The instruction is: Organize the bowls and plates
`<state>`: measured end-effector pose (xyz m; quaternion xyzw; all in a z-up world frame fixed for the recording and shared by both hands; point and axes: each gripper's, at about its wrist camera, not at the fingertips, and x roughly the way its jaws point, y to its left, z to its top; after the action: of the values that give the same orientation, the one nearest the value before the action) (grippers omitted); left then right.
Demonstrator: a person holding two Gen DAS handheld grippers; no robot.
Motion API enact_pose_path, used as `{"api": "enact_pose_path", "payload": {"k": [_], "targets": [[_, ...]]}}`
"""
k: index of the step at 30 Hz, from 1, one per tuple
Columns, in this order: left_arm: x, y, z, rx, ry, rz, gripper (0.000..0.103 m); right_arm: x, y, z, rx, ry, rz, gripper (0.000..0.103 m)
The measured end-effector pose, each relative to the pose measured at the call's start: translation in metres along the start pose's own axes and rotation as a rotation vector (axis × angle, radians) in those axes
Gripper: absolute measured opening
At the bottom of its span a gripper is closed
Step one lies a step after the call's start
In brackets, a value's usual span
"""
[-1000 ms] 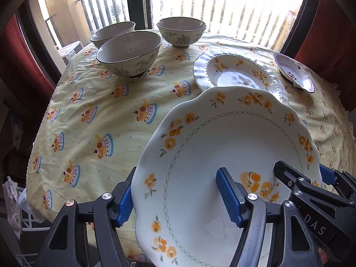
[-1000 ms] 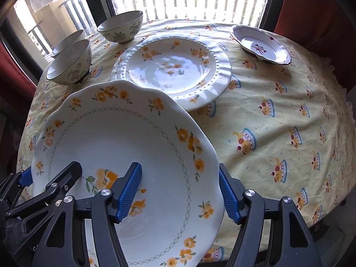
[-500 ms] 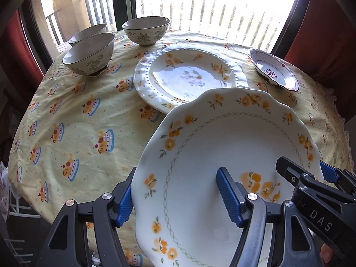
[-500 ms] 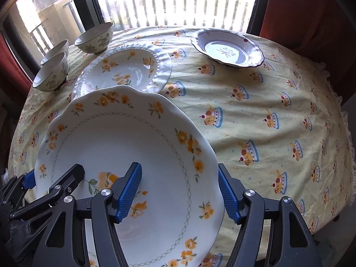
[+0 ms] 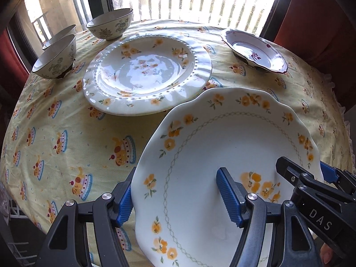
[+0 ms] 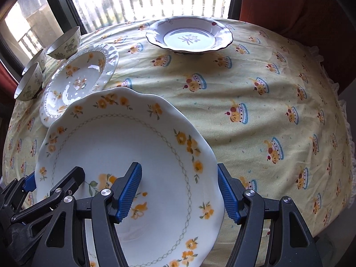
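Bright window bars stand behind the cupcake-print tabletop (image 6: 255, 84). Both claws, left claw (image 5: 175, 197) and right claw (image 6: 179, 192), each grip an opposite rim of the scalloped yellow-flower plate (image 5: 222, 155), carried above the near edge. It looks headed for stacking on the beaded plate (image 5: 146, 73); that calls for centring, then lowering level.

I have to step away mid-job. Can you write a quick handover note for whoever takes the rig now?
Left tongs: shut on the scalloped plate, one pad under its left rim, one inside.
Right tongs: shut on the same plate's right rim.
The plate is held over the tablecloth, overlapping the near edge of the beaded plate.
Three bowls stand separately far left; the purple-rimmed dish sits far right.
Done: plate picked up.
Left: set it down, probably on the beaded plate; group the bowls.
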<state>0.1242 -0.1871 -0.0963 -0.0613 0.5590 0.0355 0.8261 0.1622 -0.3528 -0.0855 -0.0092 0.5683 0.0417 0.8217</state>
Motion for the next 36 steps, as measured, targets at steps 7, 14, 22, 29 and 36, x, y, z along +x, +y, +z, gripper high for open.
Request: {"api": "enact_pose_path", "payload": {"k": [7,14,22,29,36], "targets": [[0.017,-0.018,0.0,0.019,0.041,0.007,0.069,0.016,-0.02,0.0,0.031,0.052,-0.008,0.071],[0.031,-0.02,0.005,0.0,0.049,0.024,0.071,0.03,-0.025,0.005,0.027,0.091,0.013,0.071],[0.036,-0.018,0.012,-0.017,0.073,0.025,0.072,0.039,-0.029,0.012,0.063,0.101,0.023,0.071],[0.032,-0.018,0.011,0.035,0.113,0.034,0.079,0.035,-0.031,0.01,0.093,0.101,0.008,0.071],[0.006,-0.011,0.012,0.105,0.063,0.028,0.09,0.007,-0.026,0.003,0.125,0.064,-0.033,0.072]]}}
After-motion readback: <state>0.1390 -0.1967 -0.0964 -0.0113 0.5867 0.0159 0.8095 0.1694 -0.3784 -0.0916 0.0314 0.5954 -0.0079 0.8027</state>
